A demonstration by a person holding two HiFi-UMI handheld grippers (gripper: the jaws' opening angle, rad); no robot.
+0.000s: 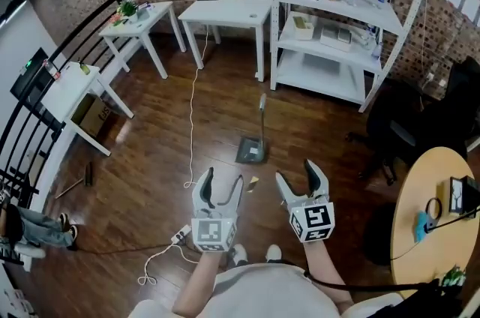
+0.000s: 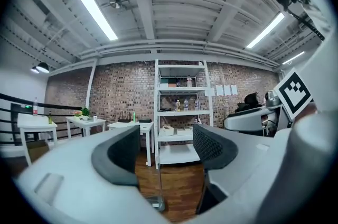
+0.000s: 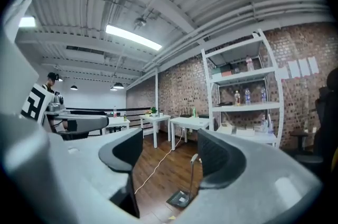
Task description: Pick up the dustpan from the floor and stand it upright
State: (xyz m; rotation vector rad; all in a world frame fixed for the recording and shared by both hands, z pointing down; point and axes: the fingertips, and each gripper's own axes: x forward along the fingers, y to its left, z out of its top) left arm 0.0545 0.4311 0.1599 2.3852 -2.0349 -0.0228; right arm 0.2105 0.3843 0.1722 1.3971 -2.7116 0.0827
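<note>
The dustpan, a grey pan with a long thin handle, stands on the wooden floor ahead of me with its handle pointing up. It shows low between the jaws in the left gripper view and in the right gripper view. My left gripper and right gripper hover side by side close to my body, well short of the dustpan. Both are open with nothing between their pads. Each points about level across the room, left, right.
A white shelf unit and white tables line the brick wall beyond the dustpan. A white cable runs down the floor to a power strip. A black chair and a round wooden table stand at right. A yellow scrap lies nearby.
</note>
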